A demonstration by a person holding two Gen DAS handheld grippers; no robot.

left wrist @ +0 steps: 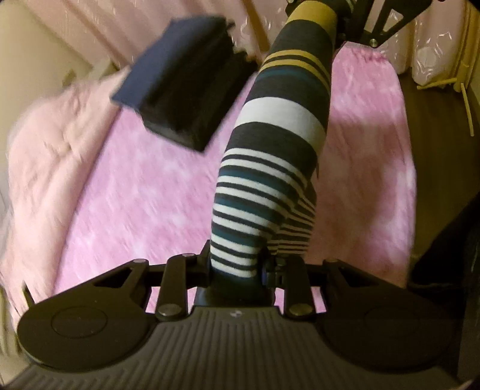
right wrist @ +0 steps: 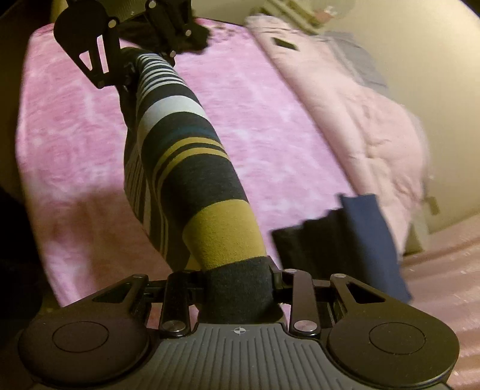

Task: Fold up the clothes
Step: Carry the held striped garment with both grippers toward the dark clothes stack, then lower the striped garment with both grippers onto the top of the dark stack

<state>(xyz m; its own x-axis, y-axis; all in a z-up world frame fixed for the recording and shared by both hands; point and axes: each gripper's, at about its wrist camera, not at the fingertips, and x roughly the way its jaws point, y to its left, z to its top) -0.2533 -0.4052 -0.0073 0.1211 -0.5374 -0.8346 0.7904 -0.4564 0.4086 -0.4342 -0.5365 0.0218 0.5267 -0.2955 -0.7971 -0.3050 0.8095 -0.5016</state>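
Observation:
A striped garment (left wrist: 270,144), banded in dark grey, white, teal and mustard, hangs stretched between my two grippers above the bed. My left gripper (left wrist: 237,270) is shut on its thin-striped end. My right gripper (right wrist: 240,288) is shut on its dark grey and mustard end (right wrist: 225,228). Each gripper shows in the other's view: the right gripper (left wrist: 339,18) at the top, the left gripper (right wrist: 132,57) at the top left. Part of the garment droops beside the stretched length (right wrist: 141,186).
A pink fuzzy blanket (left wrist: 135,195) covers the bed. A stack of folded dark clothes (left wrist: 186,78) with a navy piece on top lies on it, also in the right wrist view (right wrist: 345,240). A pale pink comforter (right wrist: 375,126) is bunched along one side. A dark floor (left wrist: 435,135) borders the bed.

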